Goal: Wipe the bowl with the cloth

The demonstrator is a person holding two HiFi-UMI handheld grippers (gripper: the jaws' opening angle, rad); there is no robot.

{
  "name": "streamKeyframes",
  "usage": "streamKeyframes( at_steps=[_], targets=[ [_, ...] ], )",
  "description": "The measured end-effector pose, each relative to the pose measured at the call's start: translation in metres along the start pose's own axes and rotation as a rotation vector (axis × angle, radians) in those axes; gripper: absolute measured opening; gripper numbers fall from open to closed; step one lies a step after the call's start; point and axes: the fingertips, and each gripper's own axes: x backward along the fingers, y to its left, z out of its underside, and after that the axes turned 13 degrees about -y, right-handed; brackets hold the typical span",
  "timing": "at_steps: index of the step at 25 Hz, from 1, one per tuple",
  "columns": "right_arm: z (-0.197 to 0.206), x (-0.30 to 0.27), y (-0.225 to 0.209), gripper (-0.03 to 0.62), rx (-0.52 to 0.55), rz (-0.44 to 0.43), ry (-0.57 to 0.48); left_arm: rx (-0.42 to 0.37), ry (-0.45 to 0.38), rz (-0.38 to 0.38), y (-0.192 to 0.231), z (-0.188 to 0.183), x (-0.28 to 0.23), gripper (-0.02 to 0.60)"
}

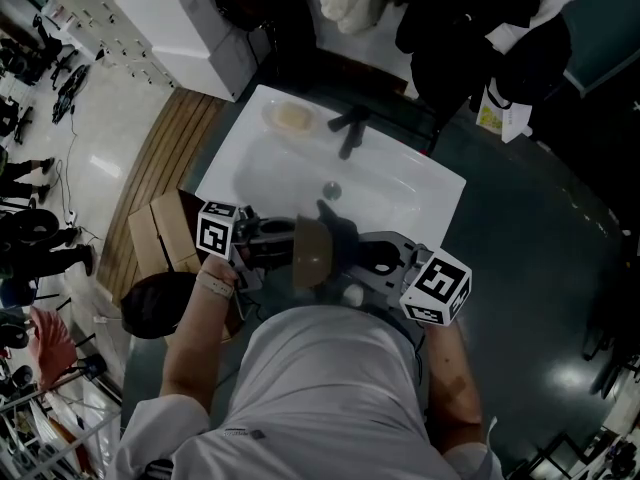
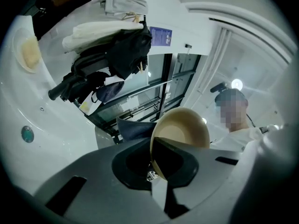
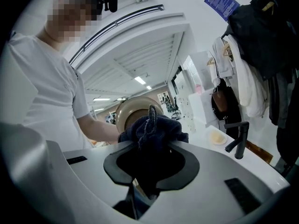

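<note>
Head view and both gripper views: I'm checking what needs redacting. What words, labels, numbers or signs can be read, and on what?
No text is readable.
Blue poster: white print, too small to read.
Left marker cube and right marker cube: black-and-white square patterns, no letters or numbers.

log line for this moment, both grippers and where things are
left gripper: shut on bowl rim | right gripper: shut on cloth | cloth by bowl, contact unclear | both over sink's near edge
</note>
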Motion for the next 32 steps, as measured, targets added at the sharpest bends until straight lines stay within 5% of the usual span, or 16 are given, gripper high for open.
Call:
streamKeyframes(
  at_steps=[11, 21, 26, 32],
  targets=[
    [-0.019, 0.004, -0.012, 0.086, 0.026, 0.067, -0.06, -0.002, 0.042, -0.038, 0.004, 0.01, -0.003, 0.018],
    [-0.048, 0.044, -0.038, 0.086, 0.038, 0.29, -0.19, -0.129, -0.036, -0.267, 0.035, -0.015, -0.014, 0.018],
    [-0.058, 0.078, -0.054, 0.087, 0.098, 0.469, -0.267, -0.376, 0.047, -0.445, 0.055, -0.018, -0.032, 0.018],
    [-0.058, 0.123, -0.065, 0.087, 0.168, 0.683, -0.339, -0.574, -0.033, -0.5, 0.05, -0.036, -0.061, 0.018]
  ],
)
